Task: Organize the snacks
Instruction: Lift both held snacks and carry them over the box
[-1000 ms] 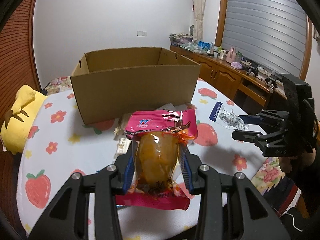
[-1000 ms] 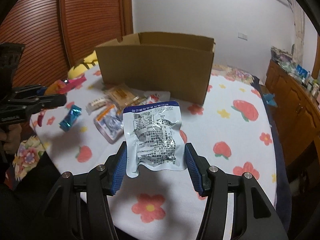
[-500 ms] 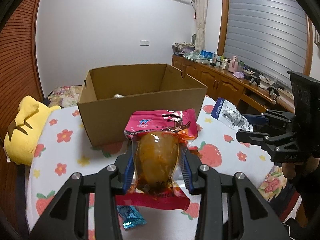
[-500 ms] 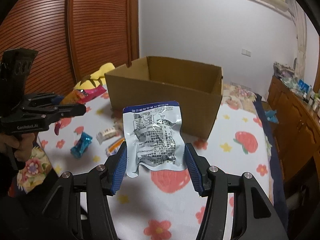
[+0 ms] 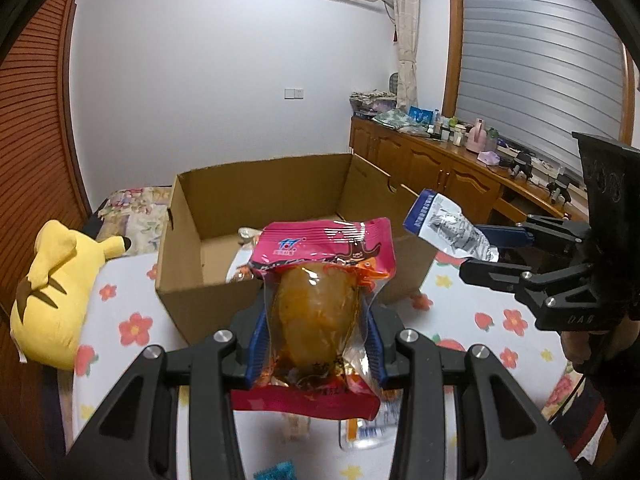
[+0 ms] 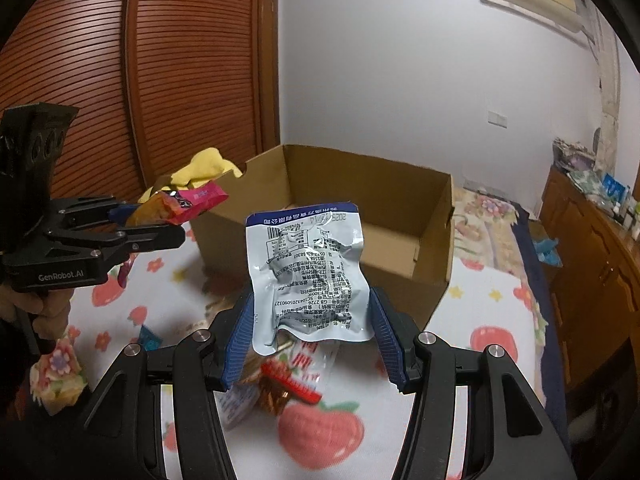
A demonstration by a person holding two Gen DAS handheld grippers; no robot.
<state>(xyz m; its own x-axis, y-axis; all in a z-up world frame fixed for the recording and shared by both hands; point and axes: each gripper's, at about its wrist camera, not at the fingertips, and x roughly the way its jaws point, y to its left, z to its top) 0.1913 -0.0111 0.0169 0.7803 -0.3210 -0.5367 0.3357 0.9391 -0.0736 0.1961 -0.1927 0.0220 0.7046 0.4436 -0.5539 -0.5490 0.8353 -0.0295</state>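
Observation:
My left gripper is shut on a pink and orange snack pack, held above the table in front of the open cardboard box. My right gripper is shut on a silver and blue snack pouch, also raised before the box. The right gripper with its pouch shows at the right of the left wrist view. The left gripper with its pink pack shows at the left of the right wrist view. At least one pack lies inside the box.
Several loose snacks lie on the flowered tablecloth below the grippers. A yellow plush toy lies left of the box. A wooden sideboard with clutter runs along the right wall.
Both grippers have risen and moved toward the box with their packs; the box interior now shows more from above.

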